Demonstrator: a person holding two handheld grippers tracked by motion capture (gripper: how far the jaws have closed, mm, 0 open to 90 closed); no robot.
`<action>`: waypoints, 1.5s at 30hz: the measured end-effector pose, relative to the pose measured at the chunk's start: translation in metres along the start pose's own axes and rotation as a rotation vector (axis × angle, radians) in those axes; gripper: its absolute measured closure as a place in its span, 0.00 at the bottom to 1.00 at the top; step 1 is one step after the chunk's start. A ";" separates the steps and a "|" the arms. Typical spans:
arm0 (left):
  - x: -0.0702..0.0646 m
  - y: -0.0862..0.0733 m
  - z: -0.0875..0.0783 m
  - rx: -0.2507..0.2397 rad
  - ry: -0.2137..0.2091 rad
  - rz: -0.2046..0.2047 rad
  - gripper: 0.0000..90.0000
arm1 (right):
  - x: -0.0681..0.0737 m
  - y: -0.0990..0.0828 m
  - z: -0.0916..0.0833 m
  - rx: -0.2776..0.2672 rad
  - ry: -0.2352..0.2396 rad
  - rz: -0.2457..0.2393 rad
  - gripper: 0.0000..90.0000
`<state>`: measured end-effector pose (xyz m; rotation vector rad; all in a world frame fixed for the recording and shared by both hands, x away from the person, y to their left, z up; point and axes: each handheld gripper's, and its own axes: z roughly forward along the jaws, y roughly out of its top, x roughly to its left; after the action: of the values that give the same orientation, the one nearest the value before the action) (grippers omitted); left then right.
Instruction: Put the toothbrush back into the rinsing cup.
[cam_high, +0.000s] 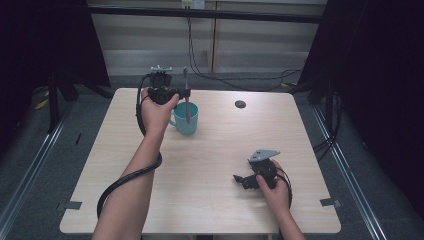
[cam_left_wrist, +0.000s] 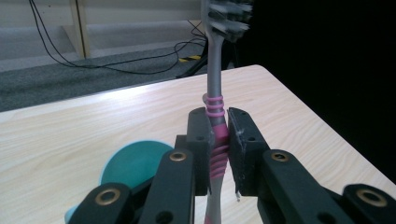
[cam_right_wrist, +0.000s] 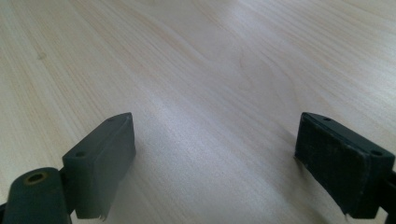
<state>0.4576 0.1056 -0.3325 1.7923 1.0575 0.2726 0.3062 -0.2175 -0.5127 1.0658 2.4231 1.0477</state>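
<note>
My left gripper is shut on a toothbrush and holds it upright over a teal mug near the table's far left. In the left gripper view the two pads clamp the pink ribbed handle of the toothbrush, its grey neck and bristle head pointing up, and the teal mug sits below, partly behind the jaws. The brush's lower end reaches into the mug. My right gripper rests low over the table at the near right, its jaws wide open with bare wood between them.
The light wooden table has a small dark round grommet near its far edge. A black cable trails from the left gripper along the forearm. Dark curtains stand at both sides, and cables lie on the floor behind.
</note>
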 end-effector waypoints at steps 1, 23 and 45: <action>0.001 0.001 0.001 0.000 0.001 -0.003 0.89 | 0.000 0.000 0.000 -0.001 0.000 -0.001 0.13; 0.026 0.003 0.035 -0.039 0.053 -0.013 0.89 | 0.000 0.000 0.000 -0.001 0.010 -0.014 0.13; 0.031 -0.039 0.054 0.018 0.084 -0.023 0.88 | 0.003 -0.001 -0.001 -0.002 0.026 -0.026 0.13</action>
<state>0.4879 0.0996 -0.3989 1.7969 1.1414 0.3277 0.3032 -0.2155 -0.5128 1.0236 2.4487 1.0621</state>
